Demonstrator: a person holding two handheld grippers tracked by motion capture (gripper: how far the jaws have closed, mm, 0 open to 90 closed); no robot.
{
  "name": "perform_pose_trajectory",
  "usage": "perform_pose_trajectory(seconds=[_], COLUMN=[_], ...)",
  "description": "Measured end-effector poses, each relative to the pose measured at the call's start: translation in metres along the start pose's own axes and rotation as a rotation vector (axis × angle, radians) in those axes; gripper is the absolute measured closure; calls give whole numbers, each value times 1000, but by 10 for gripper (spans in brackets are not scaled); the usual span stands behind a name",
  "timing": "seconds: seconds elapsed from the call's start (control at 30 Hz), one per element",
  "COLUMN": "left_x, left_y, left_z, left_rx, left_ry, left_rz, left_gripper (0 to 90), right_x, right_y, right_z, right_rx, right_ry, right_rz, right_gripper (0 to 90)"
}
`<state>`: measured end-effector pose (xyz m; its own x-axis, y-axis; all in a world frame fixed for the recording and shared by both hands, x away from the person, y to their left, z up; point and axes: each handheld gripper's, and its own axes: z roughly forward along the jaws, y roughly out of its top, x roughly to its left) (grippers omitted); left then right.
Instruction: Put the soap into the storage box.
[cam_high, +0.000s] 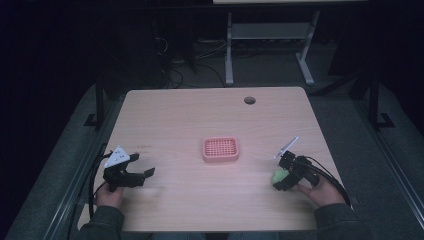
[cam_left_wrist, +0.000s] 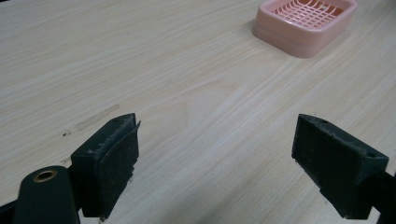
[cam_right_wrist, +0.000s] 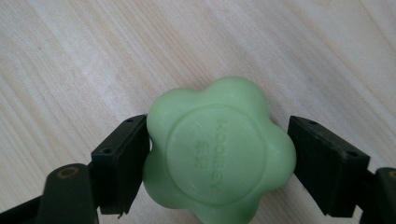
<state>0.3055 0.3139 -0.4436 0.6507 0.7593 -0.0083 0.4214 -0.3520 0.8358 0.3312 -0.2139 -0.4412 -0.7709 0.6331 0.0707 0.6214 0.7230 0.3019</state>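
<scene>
The work in hand looks like getting the green soap (cam_right_wrist: 218, 156) into the pink dish (cam_high: 220, 149), and this is the pickup step. The soap, a flower-shaped bar, lies on the table (cam_high: 200, 200) well to the right of the dish and nearer the person. The right gripper (cam_right_wrist: 218, 154) straddles it: one jaw touches the bar's side, while the other stands just off it with a thin gap showing, so the jaws bracket the soap without clamping it yet.

The left gripper (cam_left_wrist: 215, 154) sits well to the left of the dish, low over bare wood, its jaws spread wide and holding nothing. In its view the dish (cam_left_wrist: 306, 23) lies ahead, empty.

Next, the right jaws probably need to close fully on the rounded lobes, squarely enough that the slick bar does not squirt out. Then comes a lift, a carry left to the dish, and a release over its slotted floor.
</scene>
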Motion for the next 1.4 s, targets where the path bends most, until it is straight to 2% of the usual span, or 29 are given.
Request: perform_pose_trajectory(seconds=[0.2, 0.47, 0.6, 0.77, 0.93, 1.0, 1.03, 1.07, 1.1, 1.13, 1.17, 1.2, 1.23, 1.27, 1.33, 1.37, 1.4], left_x=[-1, 0, 1, 0, 1, 1, 1, 1, 1, 1, 1, 1, 1, 2, 2, 2, 1], left_y=[0, 0, 0, 0, 0, 0, 0, 1, 1, 1, 0, 0, 0, 0, 0, 0, 0], left_z=[0, -1, -2, -2, -3, -4, -4, -4, -4, -4, -4, -5, -5, -5, -5, -4, -4], left_rx=[-9, -5, 2, -17, -23, -24, -25, -26, -27, -27, -27, -27, -27, -29, -25, -24, -26], left_ry=[1, 3, 3, 4, 5, 7, 8, 6, 6, 6, 9, 8, 8, 8, 9, 9, 8], left_rz=[-12, -5, -5, -13, -14, -16, -21, -23, -22, -22, -20, -21, -20, -18, -16, -18, -23], left_gripper=[144, 144, 144, 144, 144, 144, 144, 144, 144, 144, 144, 144, 144, 144, 144, 144, 144], right_x=[1, 2, 2, 4, 5, 5, 4, 5, 5, 4, 7, 6, 5, 6, 4, 5, 4], right_y=[1, 4, 7, 17, 21, 22, 23, 23, 23, 23, 23, 23, 23, 22, 20, 20, 21], right_z=[-1, -1, -4, -10, -9, -9, -8, -8, -9, -8, -7, -7, -5, -6, -7, -9, -10], right_rx=[8, 29, 35, 35, 50, 44, 51, 47, 46, 61, 58, 63, 71, 57, 36, 13, 14], right_ry=[1, -4, 4, -2, 14, -6, 9, -13, -13, 19, -9, -13, 6, -22, 4, -6, 16], right_rz=[-7, -33, -39, -57, -61, -71, -69, -73, -68, -72, -89, -84, -84, -90, -73, -70, -64], right_gripper=[251, 256, 258, 259, 260, 261, 261, 261, 262, 262, 261, 262, 262, 262, 262, 262, 262])
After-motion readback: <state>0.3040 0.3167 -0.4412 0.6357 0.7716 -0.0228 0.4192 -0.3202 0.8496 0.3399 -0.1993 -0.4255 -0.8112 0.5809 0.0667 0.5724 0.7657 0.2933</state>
